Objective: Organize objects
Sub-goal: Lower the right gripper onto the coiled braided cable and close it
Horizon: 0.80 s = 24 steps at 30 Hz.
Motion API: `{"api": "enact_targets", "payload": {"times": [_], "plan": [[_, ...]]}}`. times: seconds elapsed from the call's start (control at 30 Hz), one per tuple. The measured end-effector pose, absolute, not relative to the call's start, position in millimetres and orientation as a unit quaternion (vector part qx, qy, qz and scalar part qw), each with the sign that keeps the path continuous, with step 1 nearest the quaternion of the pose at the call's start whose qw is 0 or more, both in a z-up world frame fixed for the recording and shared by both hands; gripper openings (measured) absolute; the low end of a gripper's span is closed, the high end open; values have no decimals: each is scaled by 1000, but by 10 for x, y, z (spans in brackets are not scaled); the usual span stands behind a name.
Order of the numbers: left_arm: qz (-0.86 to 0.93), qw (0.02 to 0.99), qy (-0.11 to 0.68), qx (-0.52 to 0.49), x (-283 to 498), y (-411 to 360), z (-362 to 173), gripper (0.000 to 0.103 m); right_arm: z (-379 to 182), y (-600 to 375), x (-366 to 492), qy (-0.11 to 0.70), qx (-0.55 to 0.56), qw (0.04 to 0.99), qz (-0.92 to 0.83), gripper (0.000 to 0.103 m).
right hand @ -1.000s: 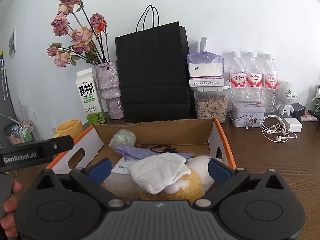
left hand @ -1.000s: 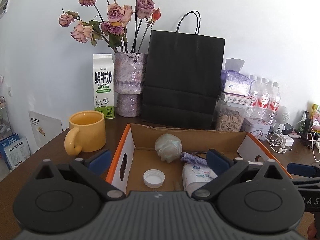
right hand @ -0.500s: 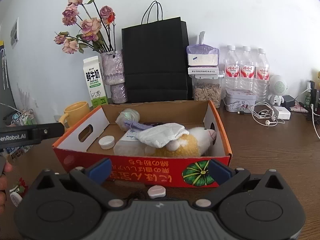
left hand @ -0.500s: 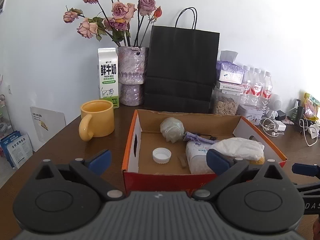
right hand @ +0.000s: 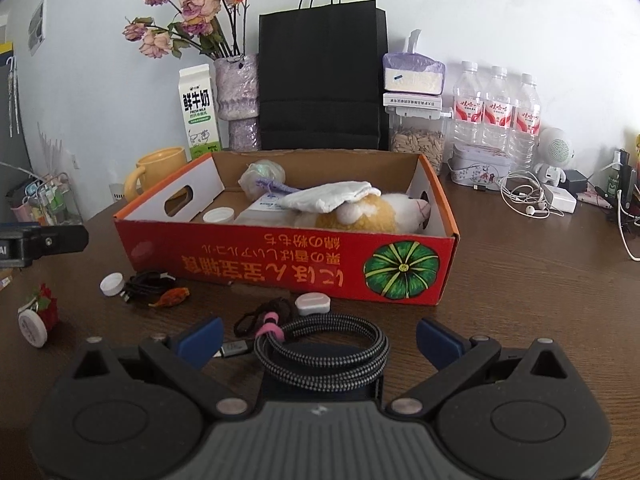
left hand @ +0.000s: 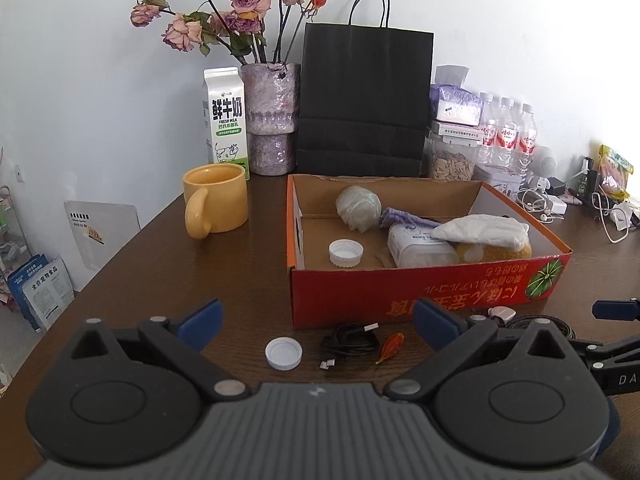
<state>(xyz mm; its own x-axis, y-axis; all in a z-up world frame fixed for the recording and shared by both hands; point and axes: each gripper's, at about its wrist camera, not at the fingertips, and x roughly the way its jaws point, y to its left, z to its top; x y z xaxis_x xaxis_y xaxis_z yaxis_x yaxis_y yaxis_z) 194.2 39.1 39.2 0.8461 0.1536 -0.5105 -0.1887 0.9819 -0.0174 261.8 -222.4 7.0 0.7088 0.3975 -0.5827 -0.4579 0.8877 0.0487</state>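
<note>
A red cardboard box (left hand: 424, 292) (right hand: 280, 264) holds a plush toy (right hand: 372, 212), a white cloth (right hand: 332, 196), a wipes pack (left hand: 420, 246), a bath puff (left hand: 358, 208) and a white cap (left hand: 346, 253). In front of it on the table lie a white cap (left hand: 283, 353), a black cable (left hand: 352, 340), an orange piece (left hand: 391, 347), a white charger (right hand: 313, 303) and a coiled braided cable (right hand: 320, 354). My left gripper (left hand: 316, 316) is open above the loose cap and cable. My right gripper (right hand: 318, 338) is open around the braided cable.
A yellow mug (left hand: 214, 204), milk carton (left hand: 224, 120), vase of dried roses (left hand: 270, 120), black paper bag (left hand: 364, 100), seed jar (right hand: 416, 140), water bottles (right hand: 496, 112) and earphones (right hand: 524, 200) stand behind the box. A small red toy (right hand: 38, 312) lies at the left.
Both grippers have pulled back from over the box toward the table's near edge. The small loose items in front of the box have come into view.
</note>
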Motion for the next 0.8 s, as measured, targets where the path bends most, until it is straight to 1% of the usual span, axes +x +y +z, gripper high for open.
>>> {"api": "enact_targets", "payload": {"times": [0.17,0.37,0.63,0.8], "plan": [[89,956,276,-31,1897,463,350,103,11,-2158,2710,328,-85,908,248,103],[93,952,290,-37,1846,558,320,103,-76,-2010,3011,378,-118,877,274,103],[112,943,307,-53,1835,745,242,103,-187,-1951,3244,412,-109,858,288,103],[115,942,310,-55,1825,773,227,103,-212,-1930,3283,410,-104,855,301,97]]}}
